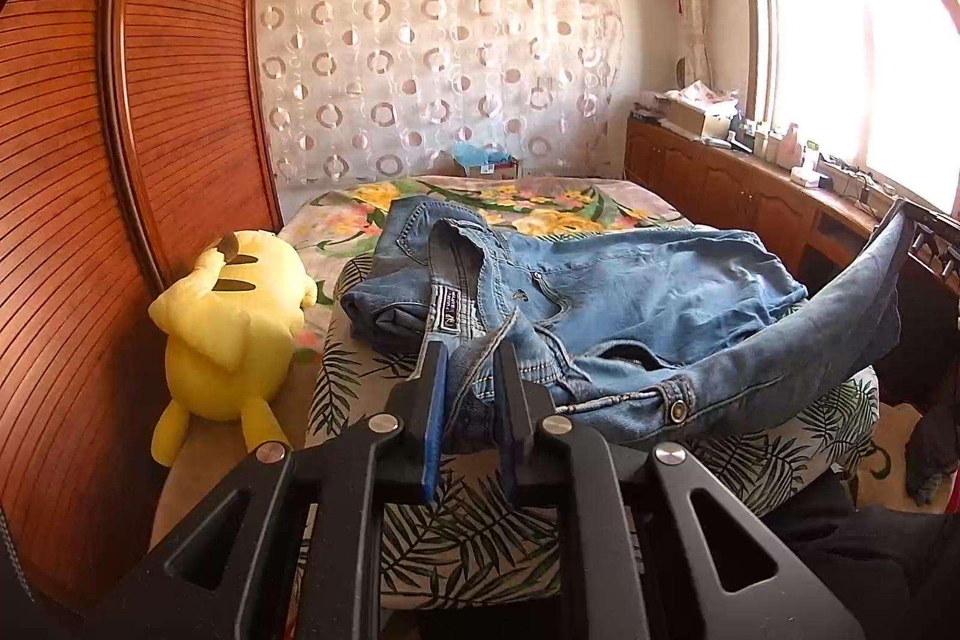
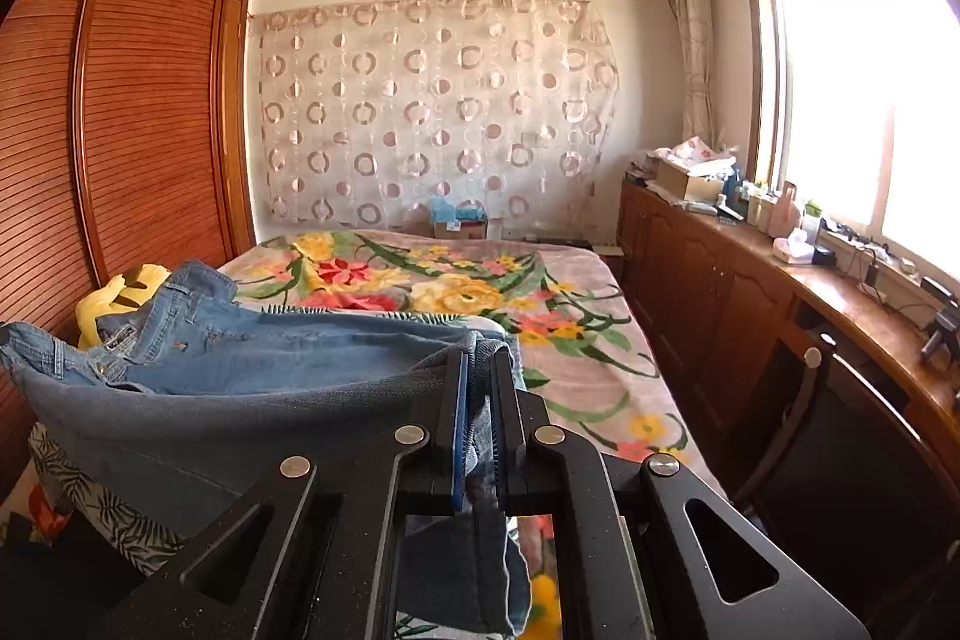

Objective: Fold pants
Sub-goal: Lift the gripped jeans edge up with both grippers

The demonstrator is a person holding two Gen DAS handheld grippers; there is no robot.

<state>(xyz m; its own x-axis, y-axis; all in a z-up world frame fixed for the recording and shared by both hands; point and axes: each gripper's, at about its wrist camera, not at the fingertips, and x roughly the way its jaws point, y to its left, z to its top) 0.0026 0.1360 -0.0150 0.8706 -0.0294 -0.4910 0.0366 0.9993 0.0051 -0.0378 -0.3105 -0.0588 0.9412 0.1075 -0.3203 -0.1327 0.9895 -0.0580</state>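
Blue denim pants [image 1: 630,292] lie across the near end of the bed, with the waistband toward me in the left wrist view. My left gripper [image 1: 471,358] is shut on the waistband denim near the label, lifting it off the cover. One leg rises to the right, where my right gripper [image 1: 906,214] shows small at the frame edge. In the right wrist view my right gripper [image 2: 480,364] is shut on the leg's end, and the pants [image 2: 252,358] stretch away to the left. A flap of denim hangs below the fingers.
A yellow plush toy [image 1: 231,322] lies left of the pants beside the wooden wardrobe [image 1: 120,160]. The bed [image 2: 540,310] with its floral blanket runs toward the curtained wall. A cluttered wooden cabinet [image 2: 780,280] lines the right side under the window, with a dark chair [image 2: 840,460] near me.
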